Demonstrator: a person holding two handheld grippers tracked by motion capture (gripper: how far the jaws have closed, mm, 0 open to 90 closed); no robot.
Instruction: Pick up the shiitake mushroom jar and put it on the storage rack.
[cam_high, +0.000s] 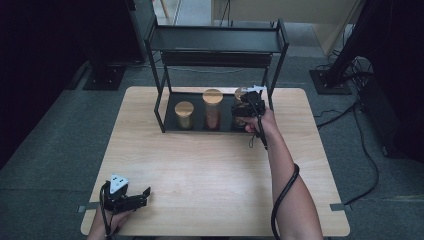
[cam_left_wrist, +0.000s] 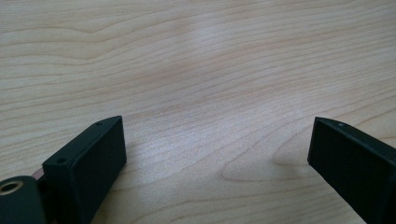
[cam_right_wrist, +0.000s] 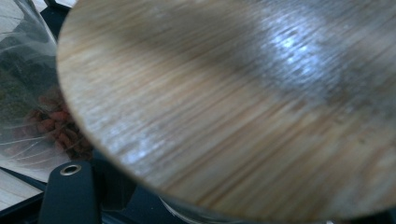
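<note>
Right gripper is out at the far end of the tabletop, forearm stretched long from the bottom edge, cable looping off the elbow. Its fingers are clamped on the rightmost jar, 1 of 3 standing in a row on the bottom tray of a black metal rack. In the right gripper view that jar's wooden lid sits right above the fingers: a round disc, fine straight grain, a soft sheen across it. Clear glass shows just under its rim.

Left of those fingers stands the middle jar, tall, clear-walled, reddish pieces inside, capped with the same pale round wood. Further left again is the short jar, squat and golden-looking.

Left gripper rests low at the near corner, hand curled under it, white-topped body up, pointing across the table towards the right. Its fingers are wide apart, 2 matte black blocky pads with nothing between them but pale wood with wavy grain.
</note>
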